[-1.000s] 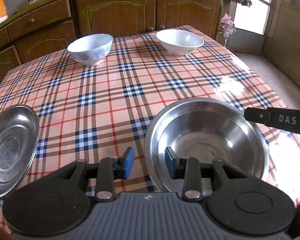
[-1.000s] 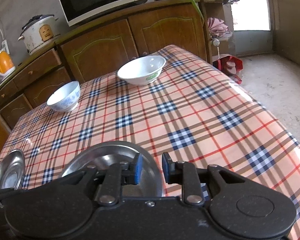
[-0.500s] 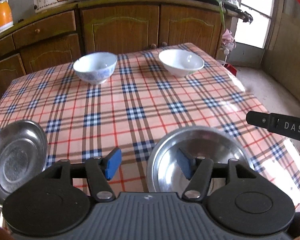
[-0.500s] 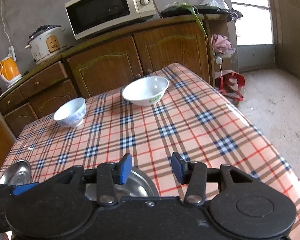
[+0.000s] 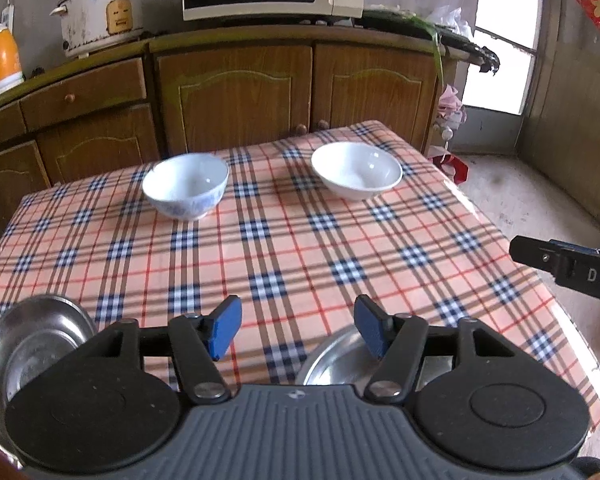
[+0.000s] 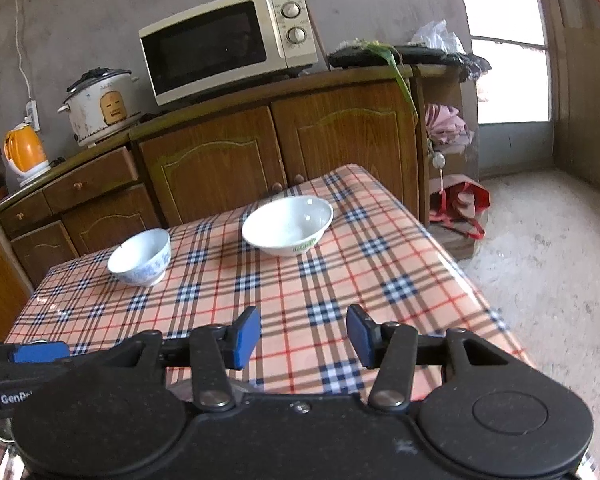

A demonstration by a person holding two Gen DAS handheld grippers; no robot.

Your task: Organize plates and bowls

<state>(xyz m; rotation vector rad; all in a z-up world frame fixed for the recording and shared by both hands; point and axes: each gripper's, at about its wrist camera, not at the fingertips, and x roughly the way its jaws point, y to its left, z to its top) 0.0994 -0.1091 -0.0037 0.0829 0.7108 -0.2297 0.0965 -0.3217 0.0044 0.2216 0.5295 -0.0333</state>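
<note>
Both grippers spread, nothing between pads: left gripper (image 5: 298,330), right gripper (image 6: 303,338), jaws just opened. White bowl (image 6: 288,225) sits far on tabletop (image 6: 380,280), ahead of right gripper, which looks nearer.

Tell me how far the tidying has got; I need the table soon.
Little looks done: nothing is stacked. Left gripper and right gripper, jaws just opened, hold nothing. The steel bowl and steel plate sit apart at the near edge; the patterned bowl and white bowl wait at the far end.
</note>
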